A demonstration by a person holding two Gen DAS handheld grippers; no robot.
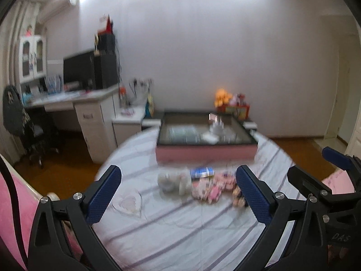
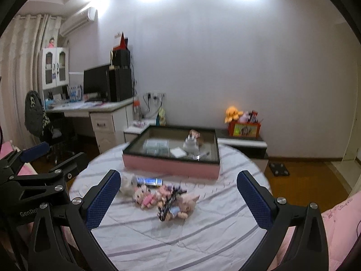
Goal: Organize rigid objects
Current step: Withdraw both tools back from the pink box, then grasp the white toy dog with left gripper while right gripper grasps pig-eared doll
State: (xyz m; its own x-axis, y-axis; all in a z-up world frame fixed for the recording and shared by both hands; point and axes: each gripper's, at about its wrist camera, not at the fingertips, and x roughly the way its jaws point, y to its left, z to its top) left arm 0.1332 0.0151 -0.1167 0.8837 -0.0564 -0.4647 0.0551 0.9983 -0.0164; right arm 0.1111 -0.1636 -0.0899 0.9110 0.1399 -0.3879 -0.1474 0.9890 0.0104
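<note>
A pile of small pink brick-built figures (image 2: 168, 199) lies on a bed with a striped white sheet (image 2: 180, 237), beside a blue box (image 2: 150, 181) and a whitish object (image 2: 126, 185). The same pile (image 1: 214, 185), blue box (image 1: 202, 172) and whitish object (image 1: 172, 180) show in the left wrist view. Behind them stands a pink tray with a black rim (image 2: 171, 164), also seen in the left wrist view (image 1: 206, 152), holding several small items. My left gripper (image 1: 178, 194) is open and empty, short of the pile. My right gripper (image 2: 178, 199) is open and empty, short of the pile.
A white desk (image 2: 106, 110) with a black monitor and a chair stands at the left. A low bedside cabinet (image 2: 243, 141) with a red box and orange plush toy stands behind the bed. Pink bedding (image 2: 338, 225) lies at the right. A brown floor surrounds the bed.
</note>
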